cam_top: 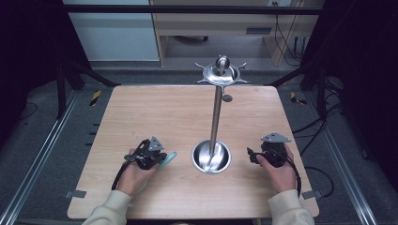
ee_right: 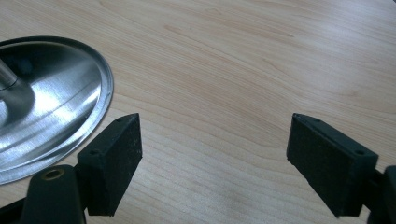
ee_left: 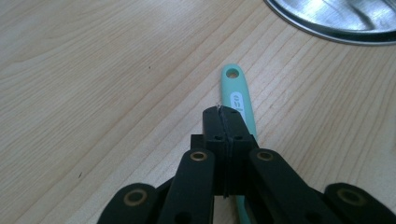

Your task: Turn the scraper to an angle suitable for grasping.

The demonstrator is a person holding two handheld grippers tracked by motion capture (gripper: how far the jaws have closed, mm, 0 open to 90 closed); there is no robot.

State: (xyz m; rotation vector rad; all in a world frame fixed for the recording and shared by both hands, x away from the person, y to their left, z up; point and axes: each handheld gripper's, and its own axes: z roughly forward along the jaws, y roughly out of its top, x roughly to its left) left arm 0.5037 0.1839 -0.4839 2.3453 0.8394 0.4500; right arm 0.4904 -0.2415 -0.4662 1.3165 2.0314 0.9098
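A teal utensil handle [ee_left: 238,88] with a hanging hole lies flat on the wooden table [cam_top: 155,112], pointing toward the metal stand's round base [ee_left: 336,23]. My left gripper [ee_left: 224,112] is shut, jaws pressed together just above the handle, which runs underneath them. From above, the left gripper [cam_top: 159,156] sits left of the base [cam_top: 211,157] with the teal handle [cam_top: 168,159] poking out beside it. My right gripper [ee_right: 215,154] is open and holds nothing, with bare wood between its pads. It rests right of the base [ee_right: 46,107]; from above, the right gripper [cam_top: 252,155] points left.
The steel stand has a tall pole [cam_top: 216,117] topped by a disc with several hooks [cam_top: 220,72]. Metal frame rails and cables surround the table. Bare wood stretches across the far half and the left side.
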